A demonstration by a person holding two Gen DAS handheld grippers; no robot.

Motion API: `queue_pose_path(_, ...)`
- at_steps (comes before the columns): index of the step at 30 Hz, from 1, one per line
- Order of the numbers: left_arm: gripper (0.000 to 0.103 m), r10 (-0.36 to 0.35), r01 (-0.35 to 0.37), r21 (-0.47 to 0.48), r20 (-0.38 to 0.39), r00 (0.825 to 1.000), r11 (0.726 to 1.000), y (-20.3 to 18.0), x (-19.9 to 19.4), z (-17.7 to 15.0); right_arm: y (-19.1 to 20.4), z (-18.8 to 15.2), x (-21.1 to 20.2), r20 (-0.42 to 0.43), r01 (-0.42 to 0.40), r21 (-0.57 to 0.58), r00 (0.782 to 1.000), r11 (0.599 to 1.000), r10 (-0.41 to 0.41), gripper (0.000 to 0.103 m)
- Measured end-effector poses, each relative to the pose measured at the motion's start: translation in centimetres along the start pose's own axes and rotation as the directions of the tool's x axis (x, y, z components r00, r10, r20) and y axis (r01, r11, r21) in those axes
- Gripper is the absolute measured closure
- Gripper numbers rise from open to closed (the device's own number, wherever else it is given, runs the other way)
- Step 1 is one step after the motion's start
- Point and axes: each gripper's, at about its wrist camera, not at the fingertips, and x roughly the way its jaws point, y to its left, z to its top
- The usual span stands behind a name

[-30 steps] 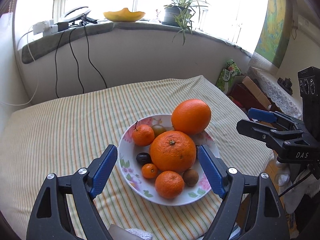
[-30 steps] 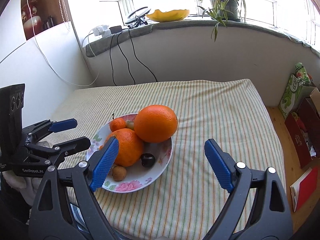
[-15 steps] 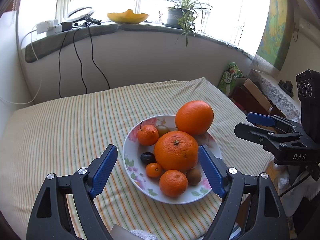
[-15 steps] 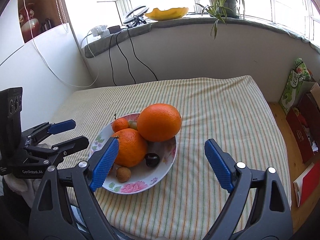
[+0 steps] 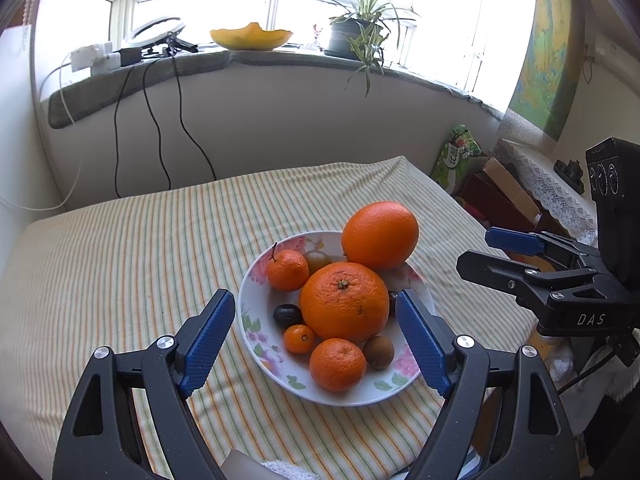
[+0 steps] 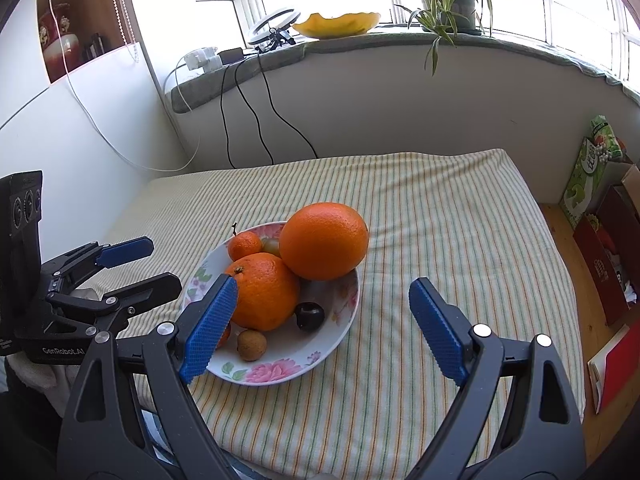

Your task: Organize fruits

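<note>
A floral white plate (image 5: 256, 300) (image 6: 288, 368) sits on the striped tablecloth near its front edge. It holds two big oranges (image 5: 344, 302) (image 5: 380, 234), several small mandarins (image 5: 287, 270), a dark plum (image 5: 287, 315), a brown kiwi-like fruit (image 5: 379, 352) and a greenish tomato (image 5: 317, 258). My left gripper (image 5: 316, 338) is open and empty, just before the plate's near side. My right gripper (image 6: 324, 320) is open and empty, over the plate's right edge. Each gripper shows in the other's view (image 5: 516, 254) (image 6: 132, 266).
The striped table (image 5: 120, 272) reaches back to a wall with hanging cables (image 5: 160, 120). On the windowsill stand a yellow bowl (image 5: 252, 38), a potted plant (image 5: 356, 32) and a ring light (image 5: 158, 34). Boxes (image 6: 600, 240) stand on the floor at the right.
Both views have shifted slightly: the plate of fruit sits a little further right and lower in each. Both grippers stay open and empty.
</note>
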Motion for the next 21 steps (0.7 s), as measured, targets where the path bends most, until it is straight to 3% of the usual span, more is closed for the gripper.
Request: queue_pose_path(21,0.02,-0.004,0.004,-0.003,0.01,1.0,1.0,-0.17,-0.4,-0.08,0.35,-0.33,0.29,-0.018,-0.01,0.011,1.0,1.0,0.01,0.013)
